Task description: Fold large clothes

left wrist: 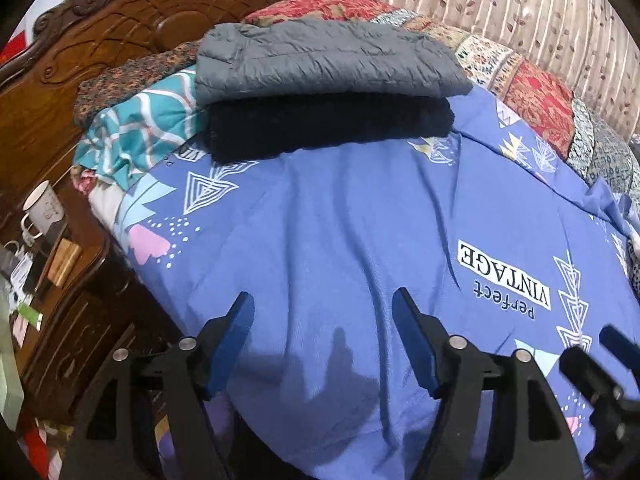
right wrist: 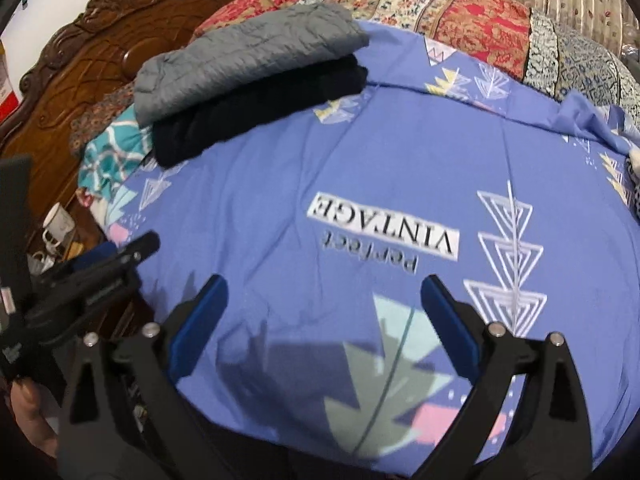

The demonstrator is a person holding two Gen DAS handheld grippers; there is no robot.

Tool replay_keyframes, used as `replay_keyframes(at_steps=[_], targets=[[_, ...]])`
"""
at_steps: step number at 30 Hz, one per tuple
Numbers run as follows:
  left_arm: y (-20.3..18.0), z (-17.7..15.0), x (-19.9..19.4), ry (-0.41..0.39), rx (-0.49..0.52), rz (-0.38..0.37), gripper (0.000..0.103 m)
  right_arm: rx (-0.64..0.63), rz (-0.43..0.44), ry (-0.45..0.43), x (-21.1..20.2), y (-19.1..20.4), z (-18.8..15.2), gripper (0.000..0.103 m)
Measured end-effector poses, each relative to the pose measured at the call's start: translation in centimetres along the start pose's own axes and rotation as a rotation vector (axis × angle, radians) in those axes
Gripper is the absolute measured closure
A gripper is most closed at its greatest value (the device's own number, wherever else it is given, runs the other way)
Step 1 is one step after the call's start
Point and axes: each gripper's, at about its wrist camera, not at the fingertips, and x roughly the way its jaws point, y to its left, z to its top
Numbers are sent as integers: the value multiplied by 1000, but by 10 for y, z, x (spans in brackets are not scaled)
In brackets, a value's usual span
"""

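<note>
Hovering both the left gripper (left wrist: 322, 344) and right gripper (right wrist: 324, 316) wide open and empty over the blue sheet (left wrist: 340, 220), nearer than the grey jacket (left wrist: 320, 60) folded on a black garment (left wrist: 328, 128), judging both soft, light and bulky, best pinched at an edge

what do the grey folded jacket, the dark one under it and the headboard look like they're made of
Grey jacket: likely thin synthetic shell with light padding; stitched quilt lines, crinkled, faint sheen.
Dark garment: probably knit or fleece; matte, fuzzy edge, but too dark to be sure.
Headboard: wood, carved scrolls, glossy brown varnish.
</note>
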Motion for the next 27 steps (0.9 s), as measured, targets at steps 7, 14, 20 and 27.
replay_keyframes(at_steps=[7, 14, 20, 27], targets=[[-6, -7, -4, 30, -6, 38, 11, 5, 37, -13, -11, -7, -8, 9], [-19, -15, -2, 63, 38, 47, 11, 17, 61, -12, -15, -13, -12, 9], [-28, -18, -1, 78, 61, 45, 10, 46, 68, 11, -12, -22, -16, 9], [-36, -18, -2, 79, 87, 34, 10, 64, 65, 19, -12, -25, -18, 9]])
